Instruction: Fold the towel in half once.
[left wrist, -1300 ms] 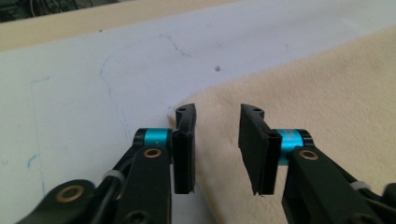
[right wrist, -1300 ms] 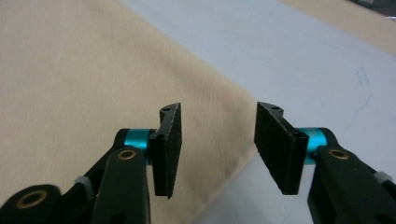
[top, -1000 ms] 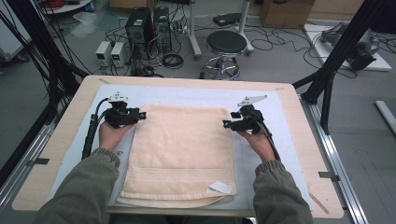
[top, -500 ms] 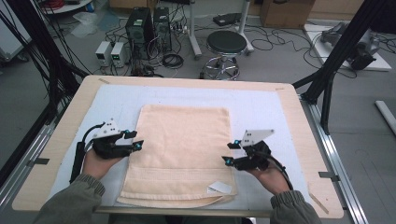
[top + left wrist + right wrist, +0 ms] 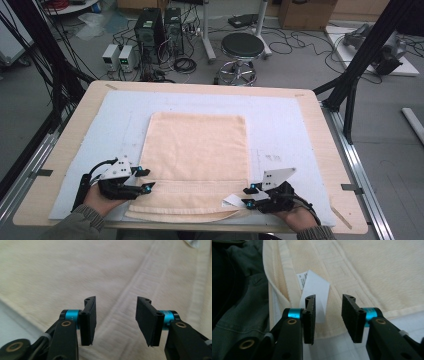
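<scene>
Lying between both grippers, folded towel (image 5: 197, 160)

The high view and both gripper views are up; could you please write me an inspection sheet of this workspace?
Surface: wooden table under a pale blue mat.
Job's things: cream towel lying flat, folded, near hem layered; white label at its near right corner.
Clutter: nothing seen.
Grippers: left gripper open at the towel's near left edge; right gripper open by the label, jaws have just been closing, nothing between them.
Cables: black cable trailing from the left gripper.
Surroundings: stool, computer towers, floor wiring.
</scene>
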A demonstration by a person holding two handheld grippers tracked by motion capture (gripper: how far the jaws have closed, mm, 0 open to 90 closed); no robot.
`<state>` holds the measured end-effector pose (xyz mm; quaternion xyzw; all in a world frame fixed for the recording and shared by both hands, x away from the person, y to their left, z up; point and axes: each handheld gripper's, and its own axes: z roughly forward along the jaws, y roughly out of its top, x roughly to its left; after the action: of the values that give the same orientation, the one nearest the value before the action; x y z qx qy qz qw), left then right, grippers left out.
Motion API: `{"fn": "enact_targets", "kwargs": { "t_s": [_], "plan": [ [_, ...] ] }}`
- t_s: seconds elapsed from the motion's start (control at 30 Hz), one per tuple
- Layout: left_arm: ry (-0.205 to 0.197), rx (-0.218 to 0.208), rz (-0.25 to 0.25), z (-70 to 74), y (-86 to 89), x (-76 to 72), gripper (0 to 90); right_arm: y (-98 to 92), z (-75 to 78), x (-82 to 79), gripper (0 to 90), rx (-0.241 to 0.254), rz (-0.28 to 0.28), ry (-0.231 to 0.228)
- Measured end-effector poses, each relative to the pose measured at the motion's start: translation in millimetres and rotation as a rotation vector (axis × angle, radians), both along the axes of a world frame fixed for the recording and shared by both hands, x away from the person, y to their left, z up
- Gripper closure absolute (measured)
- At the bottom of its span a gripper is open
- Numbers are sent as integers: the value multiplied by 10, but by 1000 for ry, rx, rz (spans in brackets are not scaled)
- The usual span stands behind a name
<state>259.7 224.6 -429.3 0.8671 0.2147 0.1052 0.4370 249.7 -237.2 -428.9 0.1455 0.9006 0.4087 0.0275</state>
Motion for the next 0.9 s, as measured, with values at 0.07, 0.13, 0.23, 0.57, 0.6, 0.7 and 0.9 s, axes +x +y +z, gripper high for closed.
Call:
{"fn": "enact_targets", "kwargs": {
  "t_s": [0.07,0.13,0.23,0.57,0.6,0.7,0.9],
  "plan": [
    [35,35,-39,-61,-25,-11,566,57,-61,5,733,-31,24,1],
    [27,45,-49,-102,-32,-32,591,80,-91,8,818,-21,30,-1],
    [43,45,-53,-93,-29,-13,642,90,-52,19,885,-42,43,6],
    [47,33,-58,-74,-14,-16,642,155,153,53,889,6,48,-23],
    [48,33,-61,-67,-6,-19,643,162,121,41,889,-10,50,-17],
    [59,22,-76,-57,20,-61,635,127,25,13,887,-41,52,11],
    [59,0,-130,-35,105,-206,623,44,88,-89,693,24,50,-6]
  ]
}}
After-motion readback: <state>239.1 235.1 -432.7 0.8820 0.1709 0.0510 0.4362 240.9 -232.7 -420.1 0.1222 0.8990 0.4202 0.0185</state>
